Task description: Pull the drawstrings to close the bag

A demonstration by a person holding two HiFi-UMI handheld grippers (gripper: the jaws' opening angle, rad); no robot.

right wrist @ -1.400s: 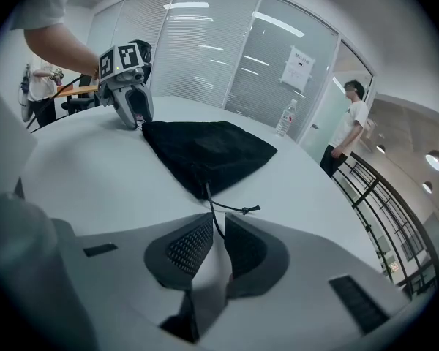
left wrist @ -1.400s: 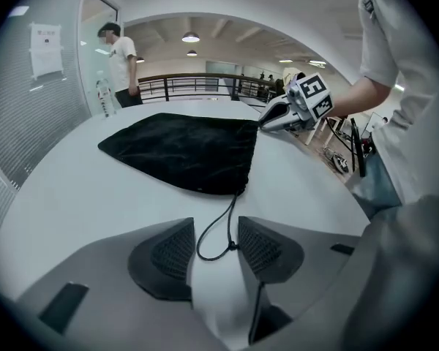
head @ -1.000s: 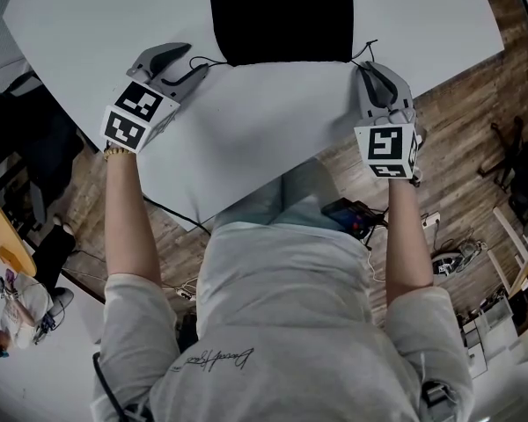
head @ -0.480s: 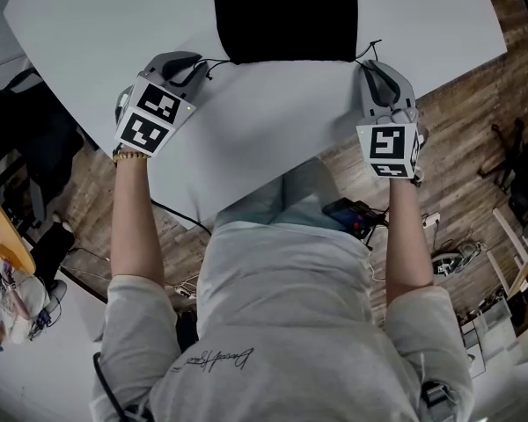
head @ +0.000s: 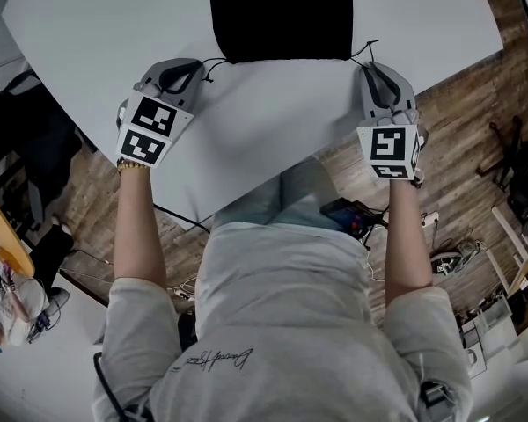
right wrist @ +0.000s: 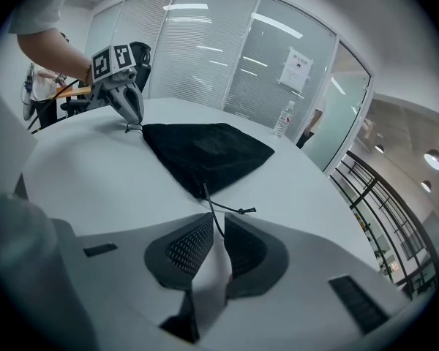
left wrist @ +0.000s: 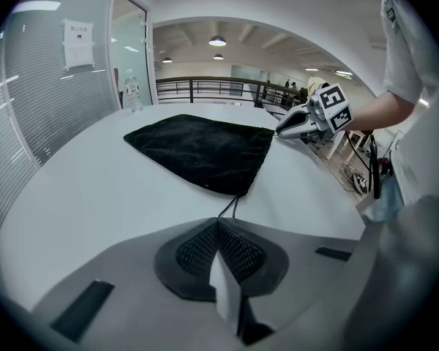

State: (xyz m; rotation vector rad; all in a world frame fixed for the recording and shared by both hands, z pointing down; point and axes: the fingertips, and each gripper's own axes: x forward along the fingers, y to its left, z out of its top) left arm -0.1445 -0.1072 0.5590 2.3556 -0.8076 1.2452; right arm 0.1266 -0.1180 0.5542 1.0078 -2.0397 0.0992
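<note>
From the head view, the black bag (head: 280,16) lies flat on the white surface (head: 114,25), its near edge straight and not yet gathered. The left tool (head: 198,65) sits at that edge's left corner and the right tool (head: 370,65) at the right corner. A thin left drawstring (head: 213,61) and right drawstring (head: 368,49) lead from the corners to them. In the left gripper view, the jaws have just been closing and now meet tip to tip, clenched on the left drawstring (left wrist: 230,206), which runs from the bag's corner straight into the seam between the dark, mesh-patterned pads. In the right gripper view, the right drawstring (right wrist: 209,198) rises off the surface into a narrow slit between like pads. I judge it pinched there, with its knotted end (right wrist: 250,211) lying loose beside them. Both grips seem taken, so the pull itself comes next: the two tools drawn apart, outward from the corners, evenly, since a light bag may slide on so smooth a surface. The cloth looks soft, with a faint marbled sheen; the tool shells are plain grey plastic.
</note>
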